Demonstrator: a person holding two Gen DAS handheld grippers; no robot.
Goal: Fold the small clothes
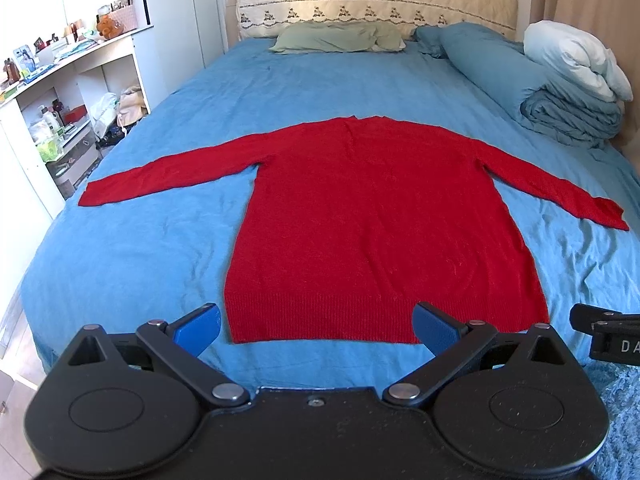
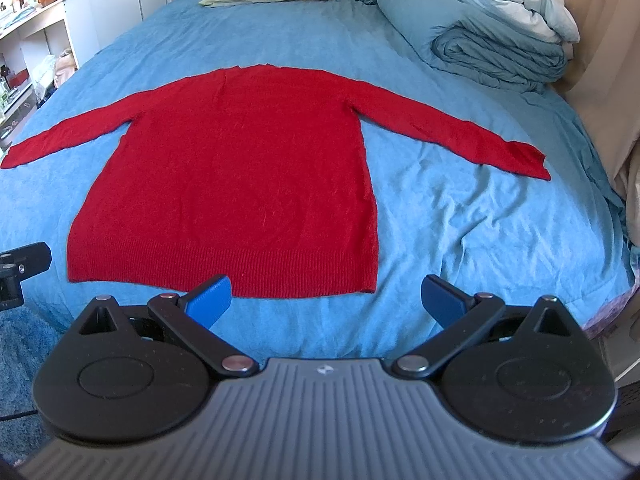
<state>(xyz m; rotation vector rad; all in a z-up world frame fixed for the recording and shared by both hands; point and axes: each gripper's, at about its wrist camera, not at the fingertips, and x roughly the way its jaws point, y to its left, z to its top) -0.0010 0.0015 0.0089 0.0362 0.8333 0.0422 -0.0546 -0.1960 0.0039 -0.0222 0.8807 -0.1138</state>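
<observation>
the left gripper (image 1: 316, 326) hangs at the foot of the bed with its blue fingers (image 1: 200, 326) spread wide and nothing between them, just short of the hem. the right gripper (image 2: 326, 300) is the same: jaws wide apart, empty, its left pad just over the ribbed hem in its own view, though whether it touches the knit cannot be told. each tool shows as a black edge at the side of the other's view, so they sit side by side. beyond them the red sweater (image 1: 372, 216) lies flat on the blue bedsheet (image 1: 132, 248), hem toward the grippers, neck away toward the pillows (image 1: 336, 38), both sleeves stretched straight out to the sides. judging from this, the folding has not begun: the garment is only laid out, no sleeve is turned in, no crease made, so every fold is left to do. the knit looks soft and slightly fuzzy, smooth across the body, with a ribbed band at the hem and a small turn at the right cuff. a rolled blue duvet (image 2: 500, 56) sits well apart near the headboard.
</observation>
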